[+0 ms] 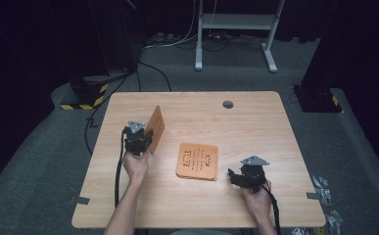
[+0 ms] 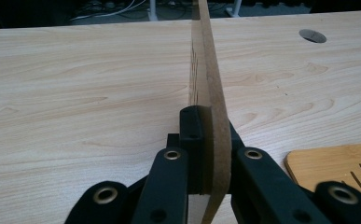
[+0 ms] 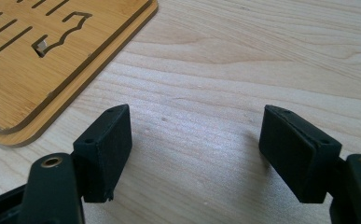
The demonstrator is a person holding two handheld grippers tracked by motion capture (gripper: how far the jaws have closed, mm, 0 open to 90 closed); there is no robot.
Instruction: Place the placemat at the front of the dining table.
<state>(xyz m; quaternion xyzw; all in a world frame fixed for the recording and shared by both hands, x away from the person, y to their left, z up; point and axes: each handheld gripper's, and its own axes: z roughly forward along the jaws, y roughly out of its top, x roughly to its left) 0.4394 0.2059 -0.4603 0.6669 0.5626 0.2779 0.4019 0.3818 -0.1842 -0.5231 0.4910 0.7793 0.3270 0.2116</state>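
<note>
A thin orange-brown wooden board (image 1: pixel 156 128) stands on edge above the table's left part, and my left gripper (image 1: pixel 140 142) is shut on its near end. In the left gripper view the board (image 2: pixel 206 70) runs straight away from the left gripper (image 2: pixel 209 135), clamped between both pads. A flat stack of two similar boards (image 1: pixel 197 161) with cut slots lies mid-table. My right gripper (image 1: pixel 236 177) rests low to the right of that stack. In the right gripper view, the right gripper (image 3: pixel 197 140) is open over bare wood, with the stack's corner (image 3: pixel 38 56) at upper left.
The light wooden table (image 1: pixel 255 127) has a round cable hole (image 1: pixel 227 104) near its far edge. Beyond it stand a white desk frame (image 1: pixel 236 29) and cables on grey carpet. Dark stands flank the table on both sides.
</note>
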